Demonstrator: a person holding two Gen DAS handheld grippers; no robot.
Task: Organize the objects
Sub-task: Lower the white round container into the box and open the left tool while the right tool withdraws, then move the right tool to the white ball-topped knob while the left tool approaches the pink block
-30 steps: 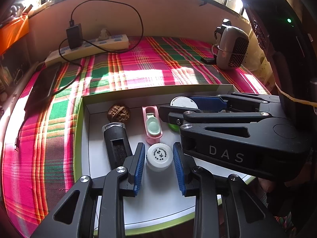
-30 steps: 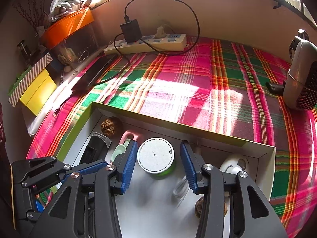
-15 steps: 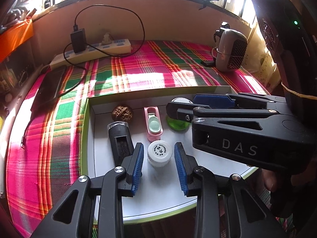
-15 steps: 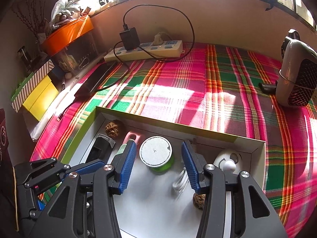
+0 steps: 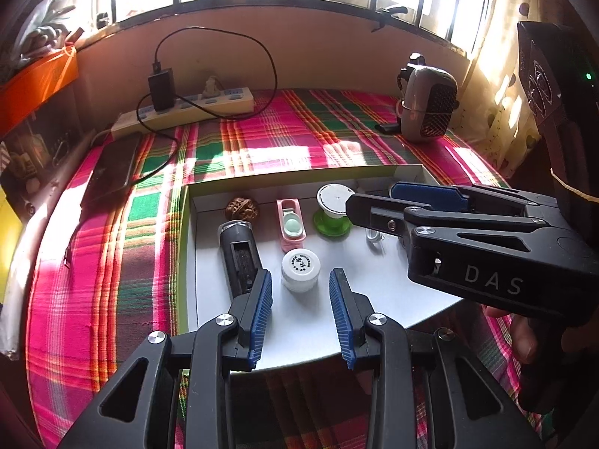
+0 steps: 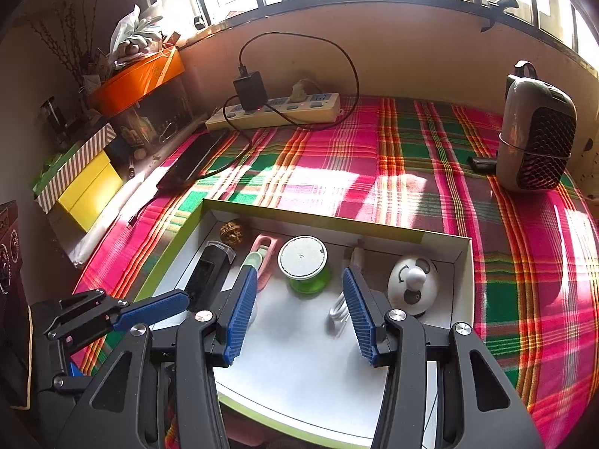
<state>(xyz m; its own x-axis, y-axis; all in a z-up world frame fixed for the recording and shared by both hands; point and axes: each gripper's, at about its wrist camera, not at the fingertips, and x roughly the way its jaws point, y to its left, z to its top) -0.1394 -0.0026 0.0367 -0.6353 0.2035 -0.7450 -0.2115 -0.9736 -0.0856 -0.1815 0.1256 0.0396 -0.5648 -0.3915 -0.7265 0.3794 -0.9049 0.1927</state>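
Left wrist: plaid cloth [image 5: 299,138] under a window wall, power strip [image 5: 187,112] at the back. Shallow box [image 5: 307,176] holds a white jar [image 5: 300,269]. Left gripper [image 5: 299,299] jaws apart, the jar just beyond the tips, not touched.

Right wrist: right gripper [image 6: 299,299] jaws apart, empty, short of the green-based tub [image 6: 305,265]. Cloth beyond the box's far wall lies open up to the heater [image 6: 535,138].

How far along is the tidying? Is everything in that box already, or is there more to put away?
Done: the walnut, pink case, green spool, white jar, black case and white gadget already lie in the box. In hand: nothing; the left gripper and right gripper are both open and empty. Left: no loose small items show on the cloth, so little seems to remain.
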